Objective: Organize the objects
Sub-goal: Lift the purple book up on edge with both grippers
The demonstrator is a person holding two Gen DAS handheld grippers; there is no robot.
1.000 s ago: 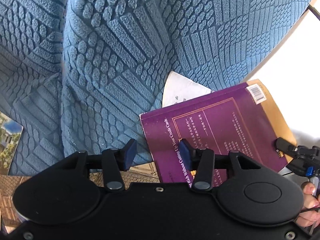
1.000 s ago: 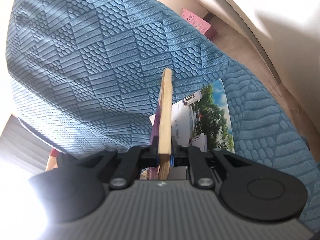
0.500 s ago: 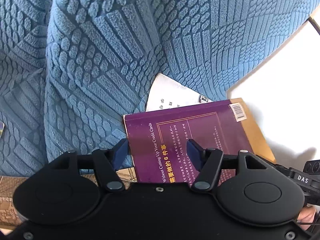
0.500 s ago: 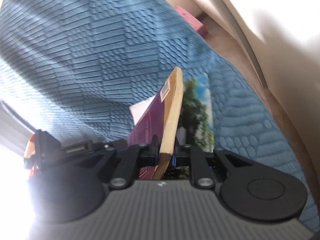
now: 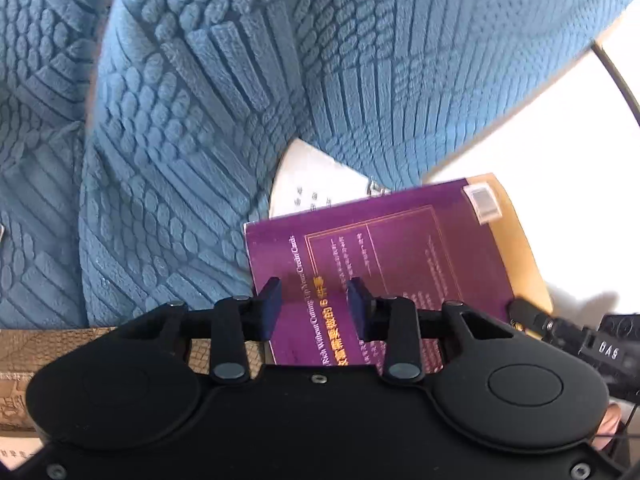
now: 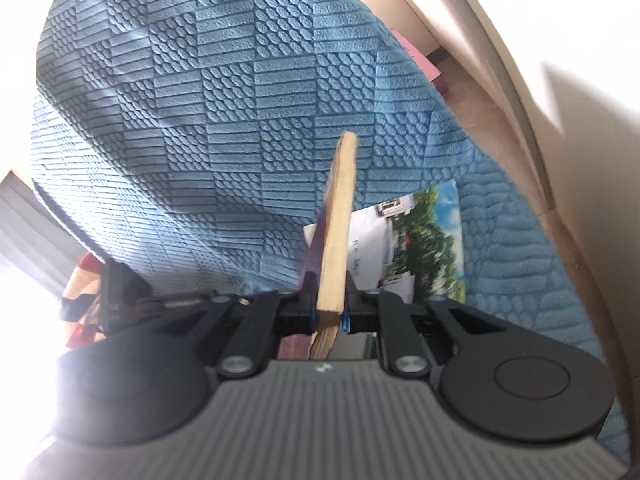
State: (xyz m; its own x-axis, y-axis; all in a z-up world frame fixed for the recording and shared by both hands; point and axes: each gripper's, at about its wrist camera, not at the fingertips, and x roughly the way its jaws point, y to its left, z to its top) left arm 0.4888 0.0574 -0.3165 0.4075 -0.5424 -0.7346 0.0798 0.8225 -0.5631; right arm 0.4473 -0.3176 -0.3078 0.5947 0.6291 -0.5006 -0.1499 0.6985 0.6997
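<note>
Across both views a blue textured cover (image 5: 192, 128) is spread over cushions, patterned in quilted blocks of ribs and ovals. At the lower left of the left wrist view a brown patterned book (image 5: 16, 368) is seen lying on the seat. Bright white light is met to the right of the cover in that view, while in the right wrist view a pale wall (image 6: 592, 128) and a strip of beige floor are seen at the right.

The purple book (image 5: 400, 264) is seen in the left wrist view with its back cover facing up, tilted, over a white printed sheet (image 5: 308, 184). The left gripper (image 5: 314, 306) is placed over the book's spine edge; its jaws are closing, the book lies beneath and between the blue pads, and no pressing contact can be made out. In the right wrist view the same book is seen edge-on, its tan page block clenched between the pads of the right gripper (image 6: 329, 320). Beside it a photo-covered booklet (image 6: 428, 248) lies on the cover.

On the purple cover "Without Cutting Up Your Credit Cards" can be read, beside yellow Chinese characters and a barcode label (image 5: 482, 202). "DAS" is printed on the right gripper's body at the left view's right edge.
</note>
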